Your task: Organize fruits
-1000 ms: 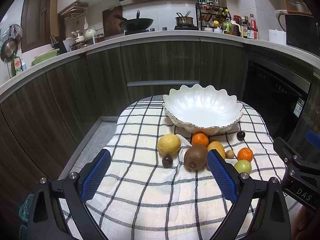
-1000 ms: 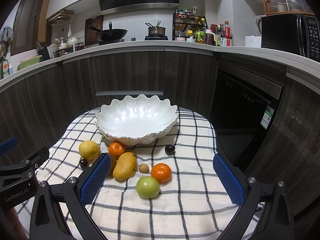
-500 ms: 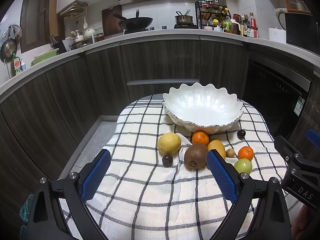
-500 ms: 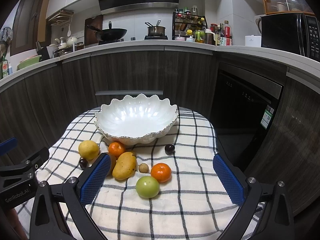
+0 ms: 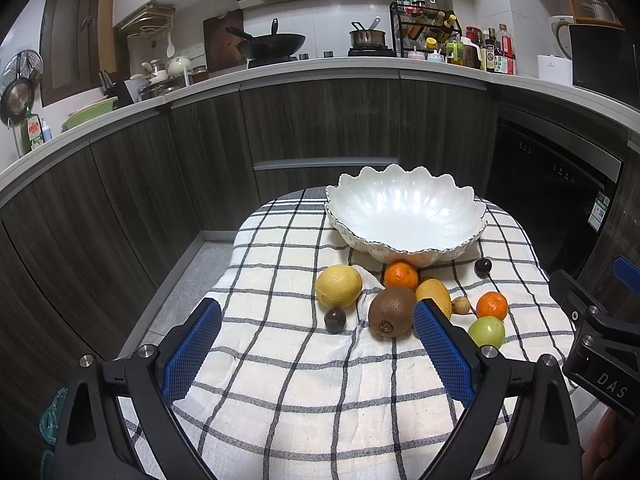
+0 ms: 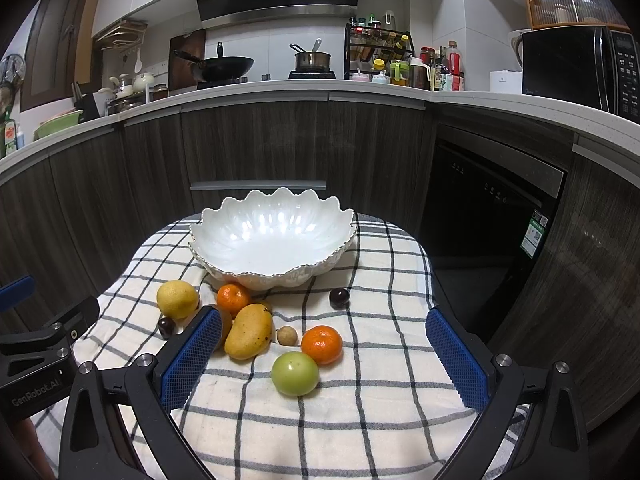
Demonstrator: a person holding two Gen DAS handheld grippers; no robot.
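Note:
An empty white scalloped bowl stands at the far side of a checked cloth. In front of it lie a lemon, a kiwi, a mango, two tangerines, a green fruit, a small brown longan and two dark plums. My left gripper is open and empty, short of the kiwi and lemon. My right gripper is open and empty, just short of the green fruit.
The checked cloth covers a small round table whose edges drop off left and right. Dark cabinets and a dishwasher stand behind. The counter above holds a wok, pot and bottles. The other gripper shows at each view's side edge.
Both grippers have crept slightly forward toward the fruit. Nothing on the cloth has moved and both stay open.

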